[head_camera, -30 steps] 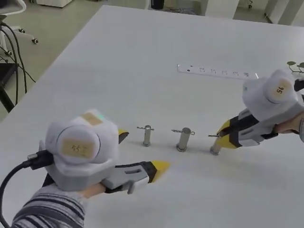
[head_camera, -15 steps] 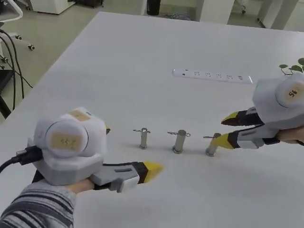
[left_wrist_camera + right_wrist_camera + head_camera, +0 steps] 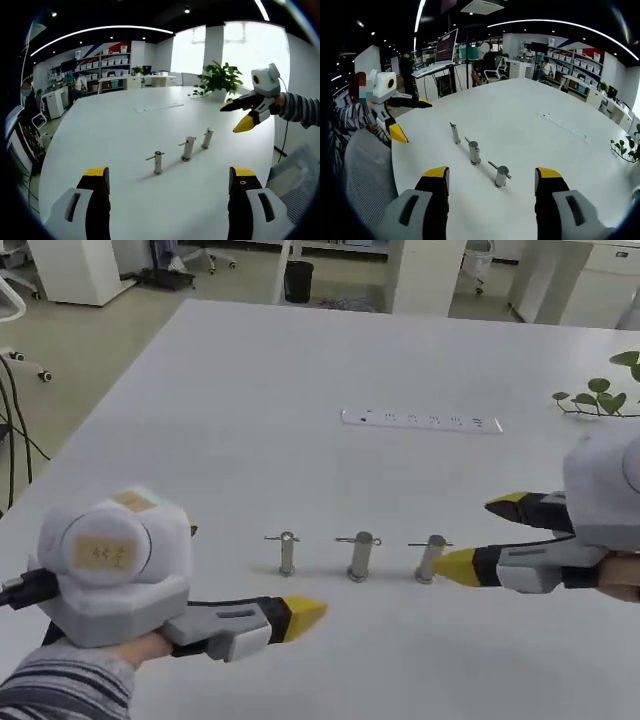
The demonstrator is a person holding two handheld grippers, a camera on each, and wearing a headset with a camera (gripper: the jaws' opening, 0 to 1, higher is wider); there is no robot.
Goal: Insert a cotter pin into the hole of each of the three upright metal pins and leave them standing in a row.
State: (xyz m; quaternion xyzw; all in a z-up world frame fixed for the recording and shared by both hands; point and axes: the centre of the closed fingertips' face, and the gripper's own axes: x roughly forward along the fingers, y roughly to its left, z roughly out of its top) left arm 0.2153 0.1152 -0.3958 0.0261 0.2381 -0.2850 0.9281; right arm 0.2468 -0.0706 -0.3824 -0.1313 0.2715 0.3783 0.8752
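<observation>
Three short metal pins stand in a row on the white table [image 3: 240, 400]: left pin [image 3: 287, 553], middle pin [image 3: 360, 556], right pin [image 3: 431, 558]. Each has a thin cotter pin through its top. My left gripper [image 3: 248, 572] is open, near the table's front, left of and nearer than the row. My right gripper [image 3: 478, 534] is open just right of the right pin, not touching it. The left gripper view has the row [image 3: 188, 148] ahead between the open jaws. In the right gripper view the right pin [image 3: 501, 176] stands close between the open jaws.
A white power strip [image 3: 420, 421] lies across the table behind the row. A small green plant [image 3: 600, 395] sits at the table's right edge. Beyond the far edge are office furniture and bare floor.
My right gripper was shut at the right pin's cotter pin; it has opened and drawn back to the right. The right pin stands alone. The head camera has tilted up.
</observation>
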